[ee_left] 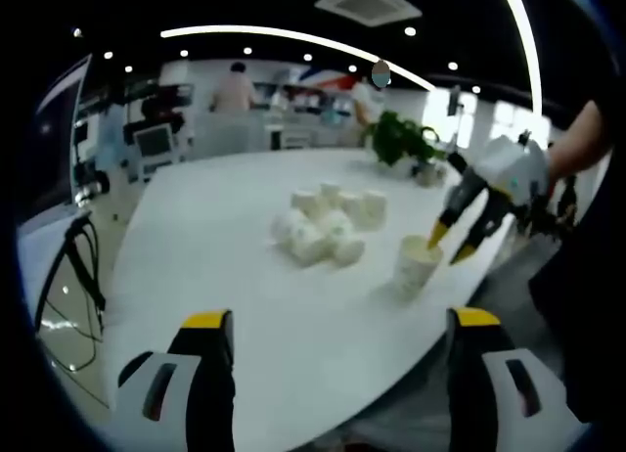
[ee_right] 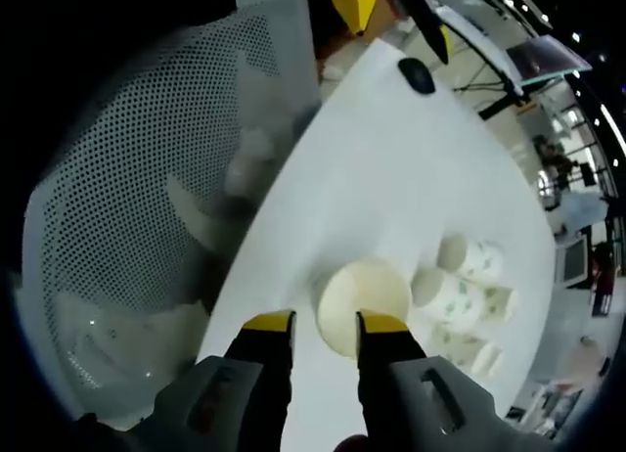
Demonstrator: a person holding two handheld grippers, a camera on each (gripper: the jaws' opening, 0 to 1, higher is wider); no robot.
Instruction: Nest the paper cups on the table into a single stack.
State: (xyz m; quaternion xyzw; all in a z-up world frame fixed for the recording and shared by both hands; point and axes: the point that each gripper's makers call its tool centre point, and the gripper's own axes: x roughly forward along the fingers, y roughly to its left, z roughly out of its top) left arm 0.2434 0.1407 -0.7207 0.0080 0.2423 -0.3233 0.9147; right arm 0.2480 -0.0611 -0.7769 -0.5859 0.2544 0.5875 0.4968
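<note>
One white paper cup (ee_left: 419, 263) stands upright near the table's edge, apart from a cluster of several paper cups (ee_left: 328, 227) mid-table, some upright and some on their sides. My right gripper (ee_left: 455, 242) reaches in from the right, its yellow tips just above that cup's rim. In the right gripper view the cup (ee_right: 362, 297) is seen from above. My right gripper (ee_right: 325, 325) is open, its jaws straddling the cup's near rim. The cluster of cups (ee_right: 460, 291) lies beyond. My left gripper (ee_left: 340, 320) is wide open, low over the near table with nothing in it.
The white table (ee_left: 215, 247) has a curved edge. A mesh chair (ee_right: 147, 178) stands beside the table. A dark mouse-like object (ee_right: 418, 75) lies further along the table. A potted plant (ee_left: 401, 137) stands at the table's far end. People stand in the background.
</note>
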